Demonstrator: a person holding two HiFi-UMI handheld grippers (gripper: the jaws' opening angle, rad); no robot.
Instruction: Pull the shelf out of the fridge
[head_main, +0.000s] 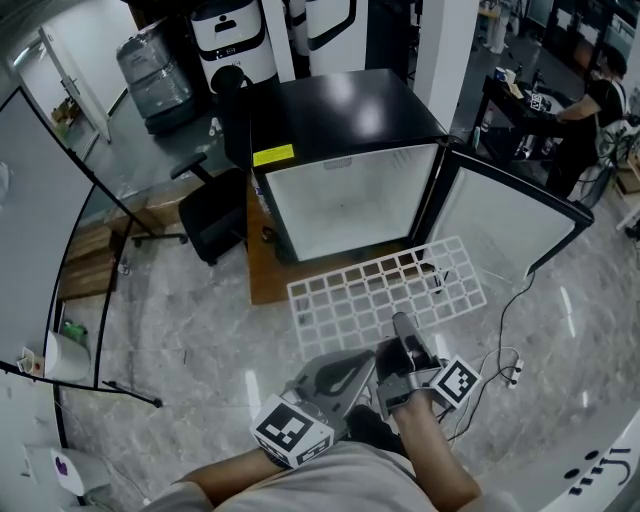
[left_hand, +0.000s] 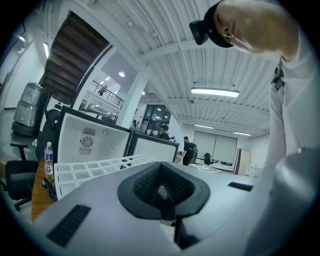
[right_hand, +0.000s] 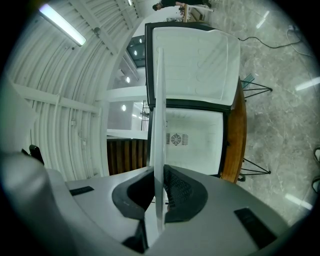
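The black mini fridge (head_main: 340, 130) stands on a wooden platform, its door (head_main: 505, 215) swung open to the right and its white inside bare. The white wire-grid shelf (head_main: 385, 290) is outside the fridge, held roughly level above the floor in front of it. My right gripper (head_main: 403, 325) is shut on the shelf's near edge; in the right gripper view the shelf (right_hand: 159, 125) runs edge-on between the pads of the right gripper (right_hand: 159, 195). My left gripper (head_main: 345, 375) hangs just left of the right one, below the shelf, shut with nothing in it (left_hand: 161, 187). The shelf (left_hand: 95, 167) shows to its left.
A black office chair (head_main: 215, 215) stands left of the fridge beside the wooden platform (head_main: 265, 275). A cable and plug (head_main: 510, 370) lie on the marble floor at the right. Water dispensers (head_main: 230, 40) stand behind. A person (head_main: 590, 105) sits at a desk far right.
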